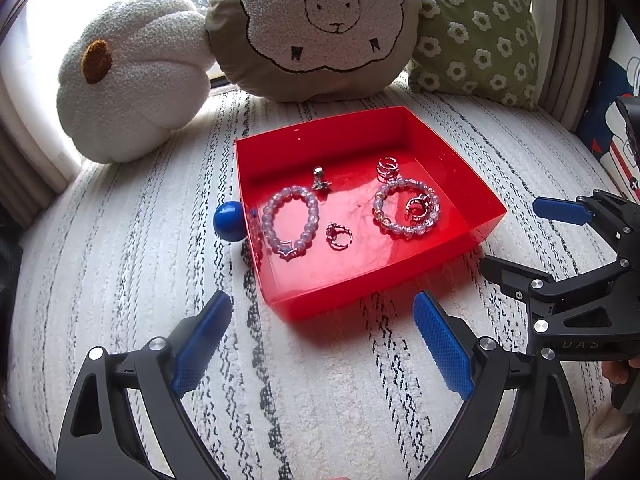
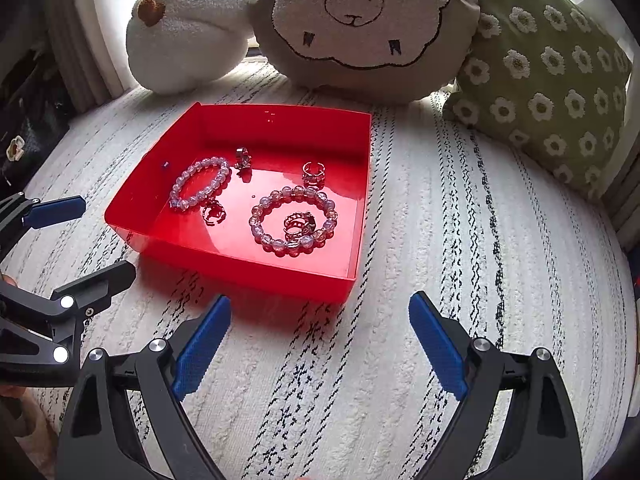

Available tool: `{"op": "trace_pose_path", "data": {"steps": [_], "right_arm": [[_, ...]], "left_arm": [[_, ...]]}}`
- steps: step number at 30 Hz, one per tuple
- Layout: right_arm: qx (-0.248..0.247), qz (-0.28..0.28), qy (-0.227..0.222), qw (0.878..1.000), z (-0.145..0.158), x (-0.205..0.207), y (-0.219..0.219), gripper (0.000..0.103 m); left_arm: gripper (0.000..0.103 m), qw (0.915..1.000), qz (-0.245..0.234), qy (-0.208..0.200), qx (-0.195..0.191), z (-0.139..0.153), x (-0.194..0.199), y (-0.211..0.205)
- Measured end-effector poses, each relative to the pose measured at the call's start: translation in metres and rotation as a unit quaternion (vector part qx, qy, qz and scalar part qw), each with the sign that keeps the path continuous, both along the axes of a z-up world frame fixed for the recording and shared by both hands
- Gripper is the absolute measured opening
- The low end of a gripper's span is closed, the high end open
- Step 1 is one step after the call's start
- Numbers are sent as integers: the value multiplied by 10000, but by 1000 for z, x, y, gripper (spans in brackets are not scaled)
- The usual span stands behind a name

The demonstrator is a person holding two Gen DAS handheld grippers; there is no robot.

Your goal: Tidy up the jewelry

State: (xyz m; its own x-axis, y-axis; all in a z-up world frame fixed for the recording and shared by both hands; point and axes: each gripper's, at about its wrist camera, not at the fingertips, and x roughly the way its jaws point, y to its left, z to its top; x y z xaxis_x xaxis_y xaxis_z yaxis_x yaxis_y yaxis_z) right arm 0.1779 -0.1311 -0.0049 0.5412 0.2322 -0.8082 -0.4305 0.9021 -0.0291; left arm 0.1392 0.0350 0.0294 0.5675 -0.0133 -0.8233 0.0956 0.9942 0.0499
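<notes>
A red tray sits on a white patterned rug. It holds two pale purple bead bracelets, one on the left and one on the right, and several silver rings. One ring lies inside the right bracelet. My left gripper is open and empty just in front of the tray. My right gripper is open and empty in front of the tray's near right corner; it also shows in the left wrist view.
A blue ball rests against the tray's left wall. Three cushions line the back: a white flower one, a sheep one and a green flowered one. Dark clutter lies at the left.
</notes>
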Motion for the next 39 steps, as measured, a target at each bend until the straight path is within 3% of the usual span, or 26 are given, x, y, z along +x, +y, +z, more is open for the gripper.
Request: {"op": "trace_pose_path", "data": {"steps": [39], "right_arm": [[-27,40,14,10000,-2,-2,2,89]], "left_arm": [[88,10000,-1,77,-24,-4,1,2]]}}
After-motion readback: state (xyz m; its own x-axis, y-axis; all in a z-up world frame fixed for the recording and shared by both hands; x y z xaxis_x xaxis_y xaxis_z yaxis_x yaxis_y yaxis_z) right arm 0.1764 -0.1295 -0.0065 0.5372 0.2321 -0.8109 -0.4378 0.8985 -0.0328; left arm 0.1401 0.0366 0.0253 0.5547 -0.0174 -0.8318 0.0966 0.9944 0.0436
